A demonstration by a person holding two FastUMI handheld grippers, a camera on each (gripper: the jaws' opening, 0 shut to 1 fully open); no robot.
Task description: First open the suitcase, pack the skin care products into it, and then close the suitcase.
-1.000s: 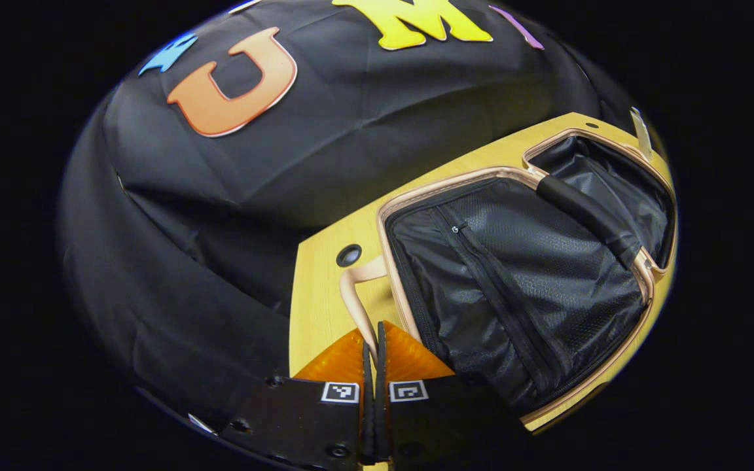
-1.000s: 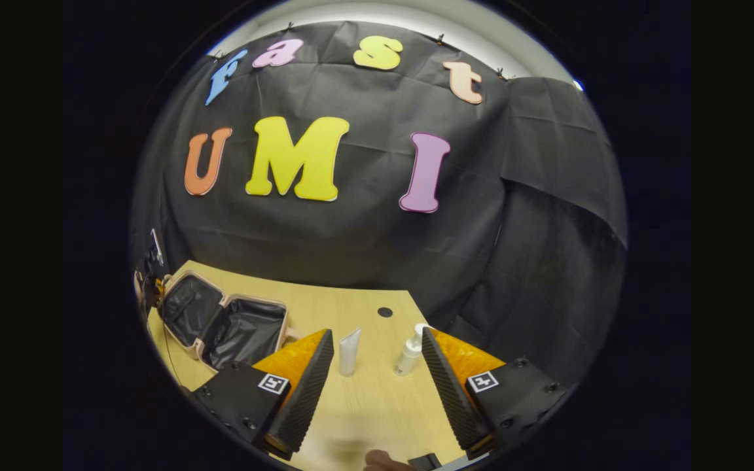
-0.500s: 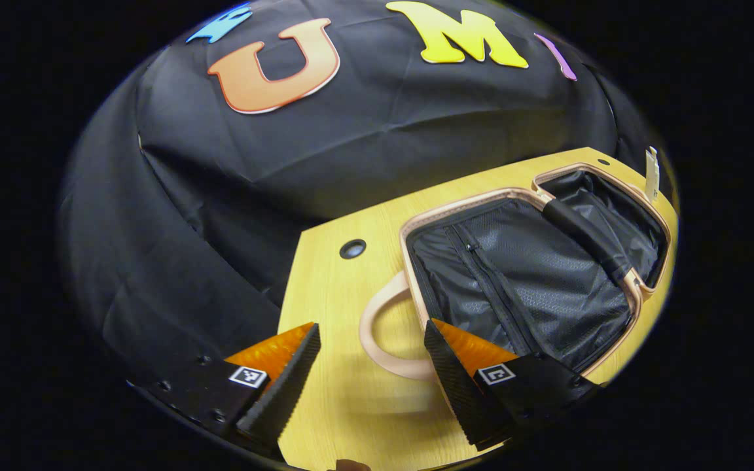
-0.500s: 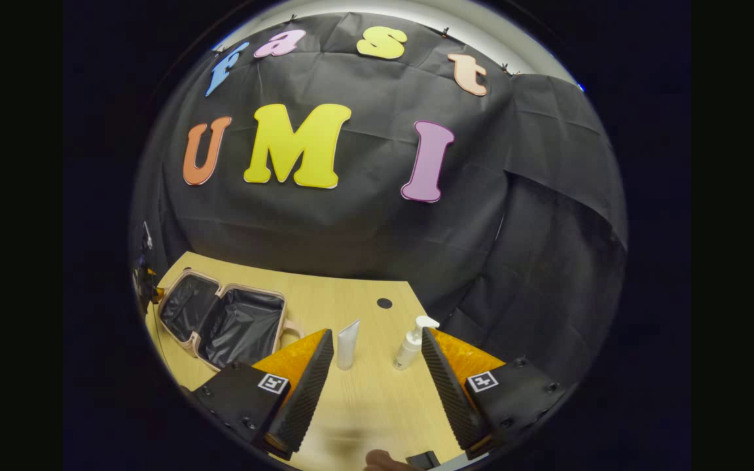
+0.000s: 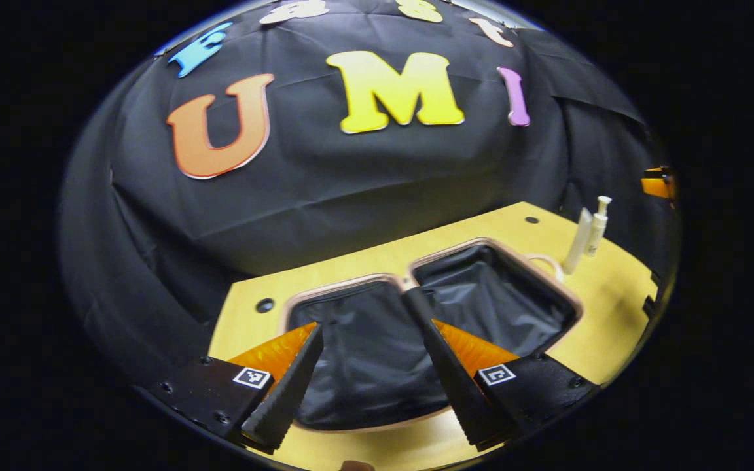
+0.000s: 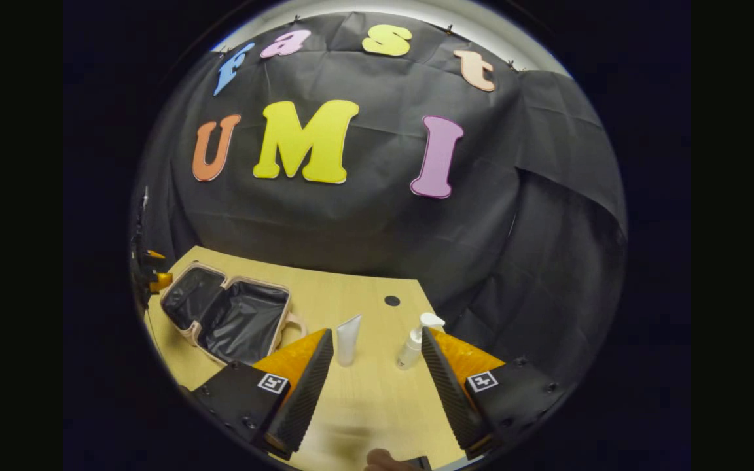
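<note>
two halves of the suitcase [image 5: 377, 353] are now seen lying flat and open on the table [image 5: 606, 294], just beyond the left gripper [image 5: 367, 392], whose fingers are spread wide with nothing between them. a second ago those fingers were pressed shut on the suitcase's pale handle; half a second ago they were parted beside it; now the handle is released and the gripper is drawn back and squared up over the near half. from this it is judged that the opening step is done and that packing comes next.

the case's long axis is laid across both halves, from the near half under the left gripper toward the far half, whose looped handle [image 5: 542, 261] is pointed at the two products. both dark-lined halves are seen empty.

in the right gripper view, the right gripper [image 6: 372, 386] is held low over the table, its fingers wide apart and empty, much as it was a second ago. just beyond its fingertips a white tube [image 6: 348, 339] is stood upright, cap down, and beside it a pump bottle [image 6: 412, 345] is stood upright too, nozzle turned to the right. the long axes of both are vertical. the two are set near each other but apart, and the open suitcase is seen off to the left. behind everything the black cloth wall [image 6: 377, 222] is hung.
</note>
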